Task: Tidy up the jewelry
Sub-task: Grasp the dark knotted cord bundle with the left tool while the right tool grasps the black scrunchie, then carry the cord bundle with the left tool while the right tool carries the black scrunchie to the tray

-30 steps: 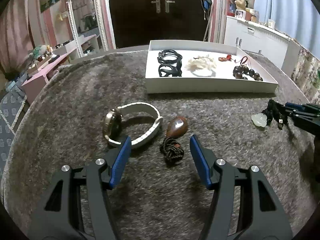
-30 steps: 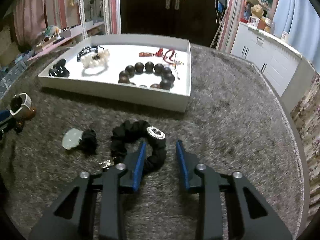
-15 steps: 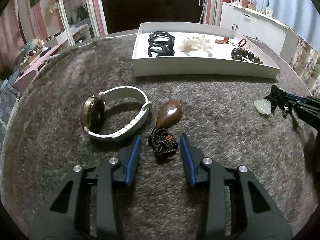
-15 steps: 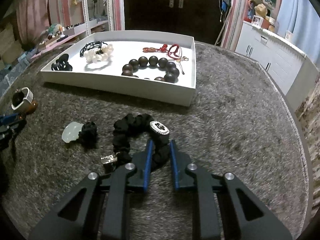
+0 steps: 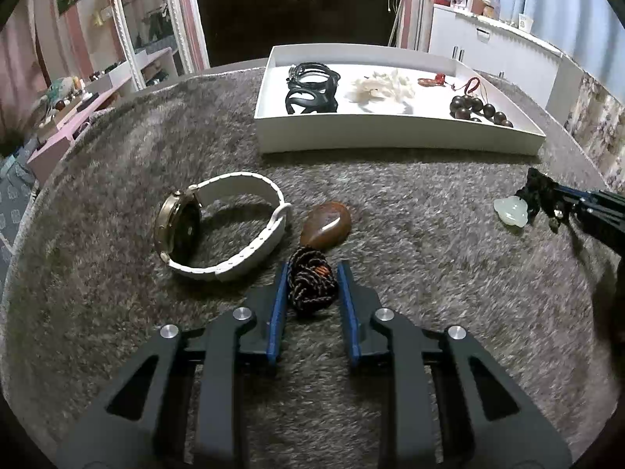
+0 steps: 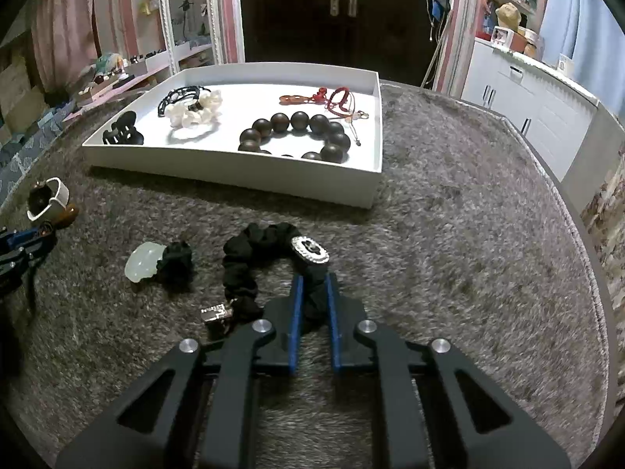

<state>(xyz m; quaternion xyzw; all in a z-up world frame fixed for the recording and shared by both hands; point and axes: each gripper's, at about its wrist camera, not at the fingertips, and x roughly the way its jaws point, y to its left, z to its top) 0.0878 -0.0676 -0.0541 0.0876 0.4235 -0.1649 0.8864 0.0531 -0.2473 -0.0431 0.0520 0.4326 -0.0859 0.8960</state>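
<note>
My left gripper (image 5: 311, 267) is closing; its blue pads touch both sides of a dark braided cord (image 5: 310, 281) bundled on the grey rug. The cord lies just below a brown stone pendant (image 5: 326, 224). A white-strapped watch (image 5: 218, 226) stands on its side to the left. My right gripper (image 6: 313, 279) is closing too, and its pads squeeze one limb of a black scrunchie (image 6: 258, 250) that carries a round silver ornament (image 6: 310, 254). A pale jade pendant (image 6: 142, 262) on a black knot lies left of the scrunchie.
A white tray (image 6: 234, 174) sits farther back on the rug and holds a black hair claw, a white scrunchie, a dark bead bracelet and red cords. A small metal charm (image 6: 216, 312) lies by the scrunchie. White cabinets stand beyond the rug's right edge.
The left jaws have narrowed from wide open and moved forward until they flank the braided cord. The right jaws have drawn in onto the scrunchie's limb.
</note>
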